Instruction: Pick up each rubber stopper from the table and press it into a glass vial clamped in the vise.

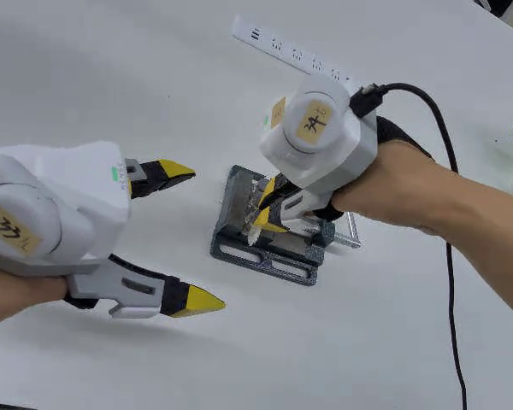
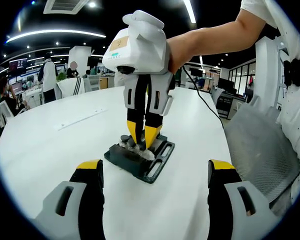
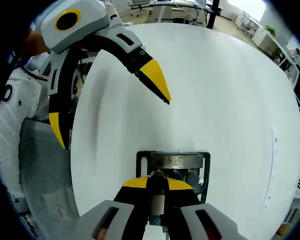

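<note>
Right tongs (image 1: 263, 215) clenched on a stopper (image 3: 157, 199) over the vise (image 1: 265, 260) (some vials (image 2: 126, 141) look capped already); left tongs (image 1: 203, 237) released, idle; pressing not yet done.

Head view centre: right tool (image 1: 256, 222) covers vise (image 1: 265, 256) top, contents unreadable. Right gripper view bottom: dark piece (image 3: 158, 176) between tips mostly hidden. Left tool (image 1: 207, 238) body cut off at left edge.

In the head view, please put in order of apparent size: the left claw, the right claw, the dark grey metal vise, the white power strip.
1. Left claw, though nearest the camera.
2. Right claw.
3. Dark grey metal vise and long white power strip: unsure, both partly hidden behind the right claw.
</note>
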Action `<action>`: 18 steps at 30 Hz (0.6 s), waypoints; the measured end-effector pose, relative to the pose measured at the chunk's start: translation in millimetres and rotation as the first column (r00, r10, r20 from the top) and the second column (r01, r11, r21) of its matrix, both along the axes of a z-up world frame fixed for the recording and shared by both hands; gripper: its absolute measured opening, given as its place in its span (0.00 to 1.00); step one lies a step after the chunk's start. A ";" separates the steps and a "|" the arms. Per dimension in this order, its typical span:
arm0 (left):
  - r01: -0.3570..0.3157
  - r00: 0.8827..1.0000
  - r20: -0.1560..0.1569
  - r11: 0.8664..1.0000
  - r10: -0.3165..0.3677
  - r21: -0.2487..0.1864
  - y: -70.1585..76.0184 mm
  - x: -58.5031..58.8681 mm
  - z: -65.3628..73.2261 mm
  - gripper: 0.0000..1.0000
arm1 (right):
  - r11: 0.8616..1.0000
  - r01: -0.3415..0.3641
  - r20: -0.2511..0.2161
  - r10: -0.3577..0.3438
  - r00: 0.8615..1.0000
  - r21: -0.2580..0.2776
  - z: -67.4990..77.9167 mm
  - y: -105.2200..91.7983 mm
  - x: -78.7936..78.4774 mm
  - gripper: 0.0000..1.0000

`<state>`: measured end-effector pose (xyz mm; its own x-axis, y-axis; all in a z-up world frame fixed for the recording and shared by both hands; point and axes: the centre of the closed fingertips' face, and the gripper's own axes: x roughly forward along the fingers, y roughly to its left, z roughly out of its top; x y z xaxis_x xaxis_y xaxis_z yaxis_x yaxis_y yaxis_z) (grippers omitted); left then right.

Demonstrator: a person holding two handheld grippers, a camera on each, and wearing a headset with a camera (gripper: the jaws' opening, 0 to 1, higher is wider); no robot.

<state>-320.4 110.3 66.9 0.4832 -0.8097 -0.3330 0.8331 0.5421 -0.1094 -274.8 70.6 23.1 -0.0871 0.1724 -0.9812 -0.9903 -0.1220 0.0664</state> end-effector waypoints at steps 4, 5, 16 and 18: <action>-0.005 1.000 0.000 1.000 0.005 0.000 1.3 -0.3 0.8 0.85 | 1.000 0.009 0.000 -0.009 1.000 0.018 0.4 -0.1 0.1 0.07; -0.004 1.000 -0.002 1.000 0.004 -0.001 1.4 -0.8 0.7 0.85 | 1.000 0.016 0.000 -0.016 1.000 0.023 0.5 -0.1 0.3 0.07; 0.007 1.000 -0.001 1.000 -0.007 0.008 0.9 -1.2 -0.8 0.85 | 0.995 0.056 -0.008 -0.056 0.998 0.080 9.6 0.2 -3.6 0.14; 0.010 1.000 -0.002 1.000 -0.010 0.011 0.2 -2.0 -0.8 0.85 | 0.992 0.071 -0.012 -0.070 0.997 0.104 14.8 1.0 -3.8 0.13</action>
<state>-322.4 110.5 66.2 0.4740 -0.8109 -0.3430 0.8386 0.5346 -0.1050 -278.6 71.6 37.9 -0.0794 0.2798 -0.9568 -0.9961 -0.0584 0.0656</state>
